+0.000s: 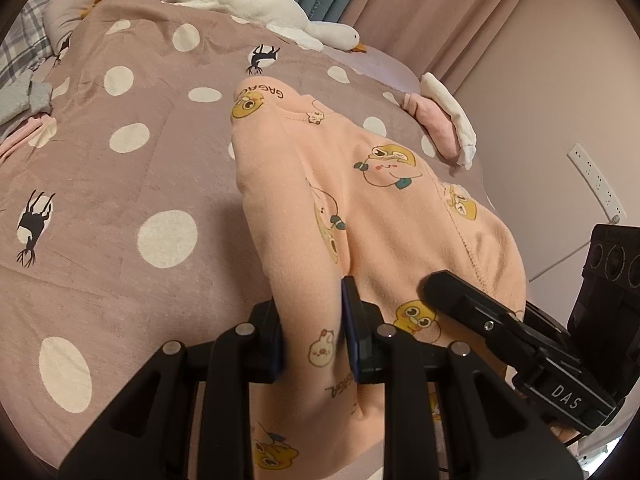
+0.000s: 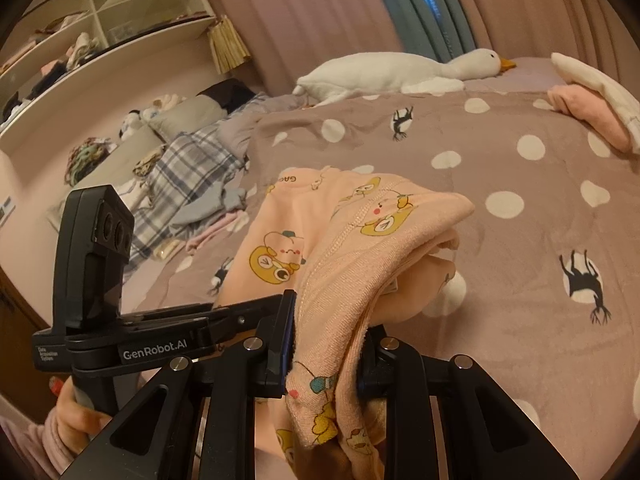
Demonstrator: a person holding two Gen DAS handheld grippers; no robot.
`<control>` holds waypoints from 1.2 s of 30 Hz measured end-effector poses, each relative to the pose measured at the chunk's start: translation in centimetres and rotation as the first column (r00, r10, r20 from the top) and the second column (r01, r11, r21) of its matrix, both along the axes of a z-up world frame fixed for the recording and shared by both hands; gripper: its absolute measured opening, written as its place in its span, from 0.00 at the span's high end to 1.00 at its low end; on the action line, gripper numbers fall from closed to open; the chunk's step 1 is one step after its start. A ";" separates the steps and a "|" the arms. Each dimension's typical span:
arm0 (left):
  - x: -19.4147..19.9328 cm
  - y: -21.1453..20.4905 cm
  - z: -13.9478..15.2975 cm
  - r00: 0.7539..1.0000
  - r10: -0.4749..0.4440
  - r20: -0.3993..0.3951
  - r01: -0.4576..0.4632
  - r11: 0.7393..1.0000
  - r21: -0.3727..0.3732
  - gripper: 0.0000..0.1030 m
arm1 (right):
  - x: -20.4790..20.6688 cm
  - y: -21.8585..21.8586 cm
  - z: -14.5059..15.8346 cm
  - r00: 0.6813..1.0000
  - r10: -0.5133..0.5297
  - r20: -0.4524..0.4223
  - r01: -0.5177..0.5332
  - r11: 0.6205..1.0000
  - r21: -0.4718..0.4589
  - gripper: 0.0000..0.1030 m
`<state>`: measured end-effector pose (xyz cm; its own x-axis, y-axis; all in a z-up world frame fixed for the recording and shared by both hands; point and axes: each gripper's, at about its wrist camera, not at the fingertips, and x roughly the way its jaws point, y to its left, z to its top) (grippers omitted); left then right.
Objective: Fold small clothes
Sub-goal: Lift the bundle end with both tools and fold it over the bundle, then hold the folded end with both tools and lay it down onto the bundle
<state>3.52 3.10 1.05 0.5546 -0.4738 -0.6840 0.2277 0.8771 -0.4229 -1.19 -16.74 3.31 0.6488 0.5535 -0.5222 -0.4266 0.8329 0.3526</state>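
Observation:
A small peach garment [image 1: 360, 200] printed with yellow cartoon figures lies stretched from the bed up into both grippers. My left gripper [image 1: 314, 332] is shut on its near edge, cloth bunched between the blue-padded fingers. My right gripper [image 2: 326, 348] is shut on the other near edge of the same garment [image 2: 360, 240], which hangs in a doubled fold over the fingers. The right gripper's body shows at the lower right of the left wrist view [image 1: 520, 336], close beside the left one. The garment's far end rests on the bedspread.
The bed is covered by a mauve bedspread [image 1: 120, 200] with white dots and black deer. A white goose plush [image 1: 256, 4] lies at the far edge. Folded pink and white clothes [image 1: 444, 120] sit at the right. A pile of plaid and grey clothes [image 2: 188, 184] lies left; shelves [image 2: 100, 20] stand behind.

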 end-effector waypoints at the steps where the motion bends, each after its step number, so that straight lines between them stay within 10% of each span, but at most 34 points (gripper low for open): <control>1: 0.0 0.1 0.0 1.000 0.002 0.000 -0.002 1.000 -0.002 0.77 | 0.0 0.1 0.1 1.000 0.002 0.002 -0.002 1.000 -0.002 0.76; 36: 3.0 1.2 0.1 0.999 0.040 0.017 -0.041 0.999 0.033 0.77 | 0.9 1.5 0.4 1.000 0.026 0.010 -0.026 1.000 -0.016 0.76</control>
